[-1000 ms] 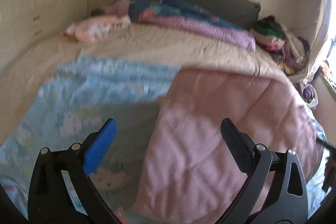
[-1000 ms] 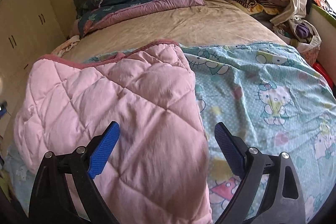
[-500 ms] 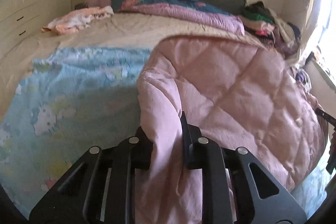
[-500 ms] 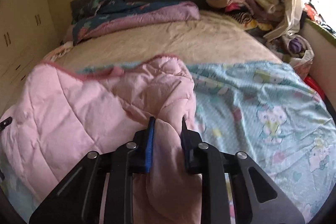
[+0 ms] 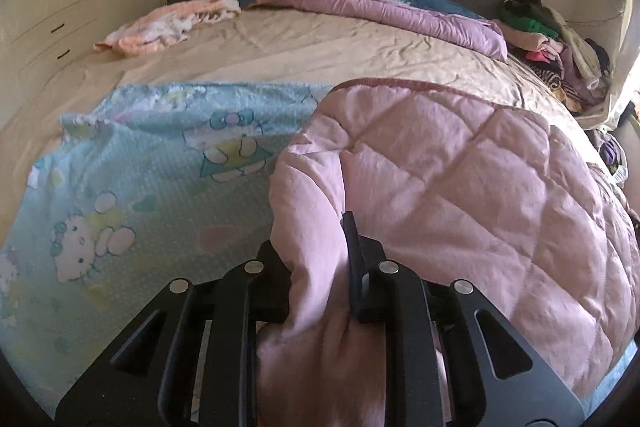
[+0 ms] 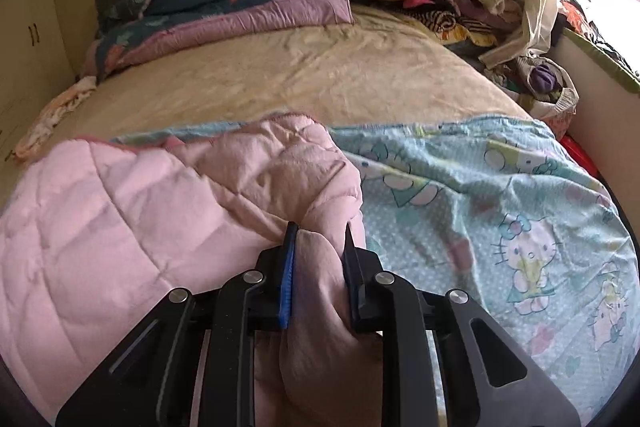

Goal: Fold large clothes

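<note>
left gripper (image 5: 316,251) | right gripper (image 6: 318,247) | both closed onto pink quilt (image 5: 460,167) since 1.0 s ago

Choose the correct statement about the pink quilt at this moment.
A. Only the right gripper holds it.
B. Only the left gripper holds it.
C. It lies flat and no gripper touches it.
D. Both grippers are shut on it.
D. The left gripper and the right gripper each have a bunched fold of the pink quilt pinched between their fingers.
</note>
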`<action>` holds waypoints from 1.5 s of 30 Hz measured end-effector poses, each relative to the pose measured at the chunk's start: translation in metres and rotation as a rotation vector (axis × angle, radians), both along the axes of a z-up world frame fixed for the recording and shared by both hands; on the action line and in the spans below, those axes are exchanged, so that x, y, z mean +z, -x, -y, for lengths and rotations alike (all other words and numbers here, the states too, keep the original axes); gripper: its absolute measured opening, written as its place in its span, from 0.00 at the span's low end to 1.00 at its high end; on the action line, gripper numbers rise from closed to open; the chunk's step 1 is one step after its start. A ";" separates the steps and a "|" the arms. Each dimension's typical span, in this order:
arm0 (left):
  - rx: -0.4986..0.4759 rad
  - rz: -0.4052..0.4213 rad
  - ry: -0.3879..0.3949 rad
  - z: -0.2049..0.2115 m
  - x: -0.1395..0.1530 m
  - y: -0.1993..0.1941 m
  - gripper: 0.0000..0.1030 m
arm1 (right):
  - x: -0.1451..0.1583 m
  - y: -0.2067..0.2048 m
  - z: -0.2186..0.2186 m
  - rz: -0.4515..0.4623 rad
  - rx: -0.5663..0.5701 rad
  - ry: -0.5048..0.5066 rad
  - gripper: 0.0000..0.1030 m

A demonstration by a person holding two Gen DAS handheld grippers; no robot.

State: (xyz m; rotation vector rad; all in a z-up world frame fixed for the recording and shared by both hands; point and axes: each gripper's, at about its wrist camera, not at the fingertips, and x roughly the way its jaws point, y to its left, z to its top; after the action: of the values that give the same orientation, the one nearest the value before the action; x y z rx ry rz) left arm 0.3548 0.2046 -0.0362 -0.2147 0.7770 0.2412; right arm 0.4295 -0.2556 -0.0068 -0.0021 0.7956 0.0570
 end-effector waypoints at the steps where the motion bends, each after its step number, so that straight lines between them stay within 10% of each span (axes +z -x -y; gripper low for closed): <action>1: 0.003 -0.002 0.005 -0.001 -0.002 -0.001 0.13 | -0.005 -0.002 -0.001 -0.005 -0.003 0.008 0.19; 12: 0.028 -0.004 0.020 -0.001 -0.002 0.004 0.19 | -0.021 0.000 0.007 -0.057 -0.025 -0.021 0.33; 20: 0.009 0.005 0.005 0.007 0.016 0.021 0.58 | -0.002 0.041 0.028 0.025 -0.107 -0.128 0.94; 28: -0.008 0.053 -0.040 0.025 0.046 0.050 0.91 | 0.030 0.094 0.024 0.078 -0.031 -0.203 0.96; 45: -0.005 0.072 -0.037 0.046 0.064 0.114 0.91 | 0.061 0.180 0.015 0.129 0.037 -0.203 0.96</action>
State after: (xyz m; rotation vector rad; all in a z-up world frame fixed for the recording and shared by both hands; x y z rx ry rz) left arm 0.2407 0.1584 0.0278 -0.1851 0.7010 0.2421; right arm 0.2495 -0.2708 0.0546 0.1704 0.6577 0.1706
